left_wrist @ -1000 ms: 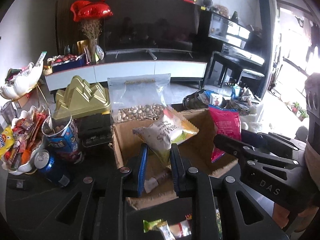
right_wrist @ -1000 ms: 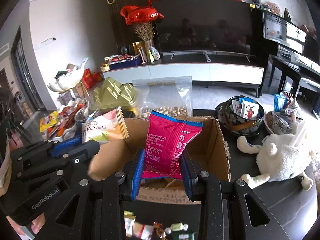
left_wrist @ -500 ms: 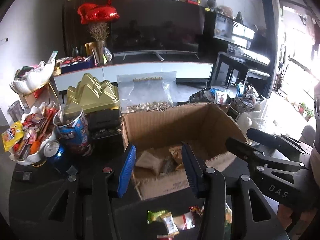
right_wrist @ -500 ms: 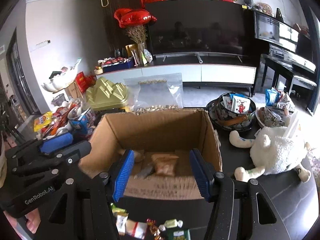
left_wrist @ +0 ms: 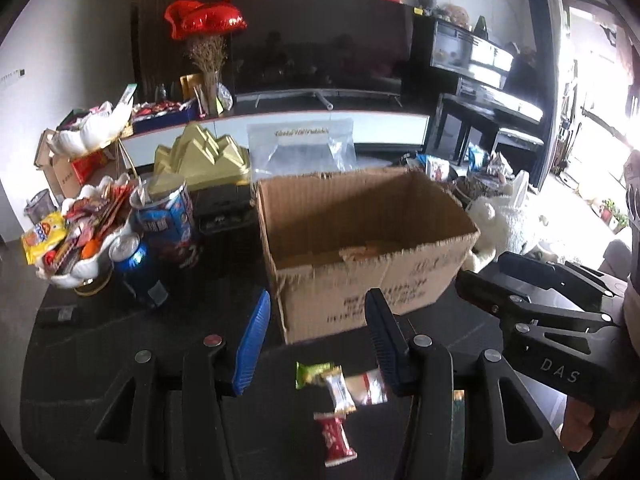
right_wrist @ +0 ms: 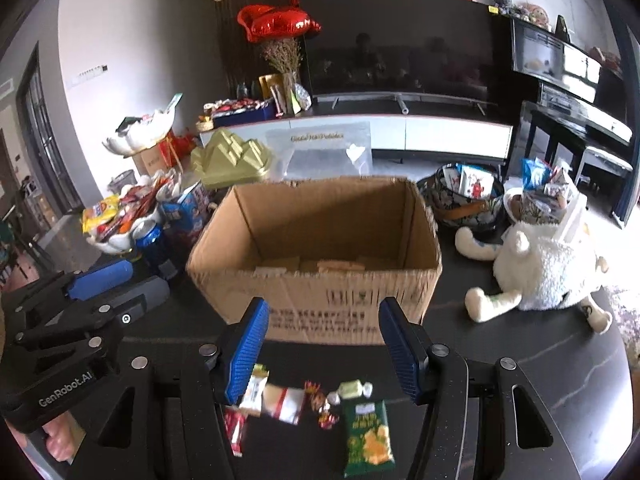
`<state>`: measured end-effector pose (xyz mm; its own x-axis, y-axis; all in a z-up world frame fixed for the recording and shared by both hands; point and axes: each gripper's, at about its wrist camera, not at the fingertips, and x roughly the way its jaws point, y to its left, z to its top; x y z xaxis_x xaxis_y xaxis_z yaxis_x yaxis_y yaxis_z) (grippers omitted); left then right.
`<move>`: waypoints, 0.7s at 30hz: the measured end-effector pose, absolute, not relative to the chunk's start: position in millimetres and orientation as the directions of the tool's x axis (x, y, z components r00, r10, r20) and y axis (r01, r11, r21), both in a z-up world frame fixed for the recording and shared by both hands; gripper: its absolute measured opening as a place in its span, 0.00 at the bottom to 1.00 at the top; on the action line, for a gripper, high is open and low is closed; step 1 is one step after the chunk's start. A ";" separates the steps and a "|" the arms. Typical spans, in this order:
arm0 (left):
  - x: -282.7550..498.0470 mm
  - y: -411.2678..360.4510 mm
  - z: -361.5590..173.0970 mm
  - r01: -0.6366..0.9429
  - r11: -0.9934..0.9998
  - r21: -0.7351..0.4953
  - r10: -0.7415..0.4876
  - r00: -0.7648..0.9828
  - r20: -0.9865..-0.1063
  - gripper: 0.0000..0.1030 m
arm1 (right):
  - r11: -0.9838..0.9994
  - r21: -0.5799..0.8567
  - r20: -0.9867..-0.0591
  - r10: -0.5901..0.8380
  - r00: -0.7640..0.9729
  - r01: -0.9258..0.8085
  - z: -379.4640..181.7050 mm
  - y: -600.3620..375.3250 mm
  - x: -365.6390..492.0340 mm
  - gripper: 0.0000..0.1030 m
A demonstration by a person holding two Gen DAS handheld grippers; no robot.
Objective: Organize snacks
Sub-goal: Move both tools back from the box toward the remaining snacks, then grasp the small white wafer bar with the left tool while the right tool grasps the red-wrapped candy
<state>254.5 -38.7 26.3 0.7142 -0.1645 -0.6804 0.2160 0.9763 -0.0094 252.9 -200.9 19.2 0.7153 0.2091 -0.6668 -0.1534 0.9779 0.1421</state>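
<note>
Two hand-held grippers hover, jaws apart and empty, over a dark desk (right_wrist: 520,360) strewn with snacks, facing an open brown cardboard box (right_wrist: 320,240) that already holds a few packets on its floor. The left hand-held gripper (left_wrist: 316,340) and the right hand-held gripper (right_wrist: 322,354) both have blue-padded fingers spread moderately wide with nothing between the pads. The remaining loose snacks lie on the desk just in front of the box's near wall, below and between each gripper's fingers. A green rectangular crisp packet (right_wrist: 367,436) lies with its long axis running toward the camera, closest to the right gripper; a small red-wrapped sweet (left_wrist: 335,438) and a white-and-red wrapped biscuit (left_wrist: 366,390) sit under the left. Judging by position, each gripper would need to tip downward and toward itself, away from the box, to reach them.
</note>
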 end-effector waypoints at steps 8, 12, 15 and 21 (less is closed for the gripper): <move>236.0 -42.3 5.4 0.257 0.966 -0.012 -0.190 0.682 -0.707 0.47 | 0.974 0.149 -0.700 0.226 0.678 -0.170 -3.2 -201.8 234.7 0.57; 229.9 -42.8 -7.6 0.276 0.961 -0.018 -0.205 0.666 -0.717 0.47 | 0.972 0.144 -0.710 0.231 0.665 -0.185 -16.2 -200.2 227.3 0.56; 226.2 -43.2 -18.4 0.292 0.956 -0.022 -0.216 0.653 -0.726 0.46 | 0.971 0.140 -0.715 0.236 0.658 -0.195 -25.5 -198.6 223.1 0.56; 222.1 -43.4 -40.6 0.314 0.948 -0.043 -0.240 0.624 -0.743 0.45 | 0.968 0.127 -0.727 0.240 0.643 -0.218 -47.8 -195.3 217.4 0.52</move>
<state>222.1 -43.4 -40.6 0.6241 -0.2403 -0.7434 0.3144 0.9483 -0.0426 217.4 -195.3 -47.8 0.6433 0.2404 -0.7269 -0.2178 0.9677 0.1272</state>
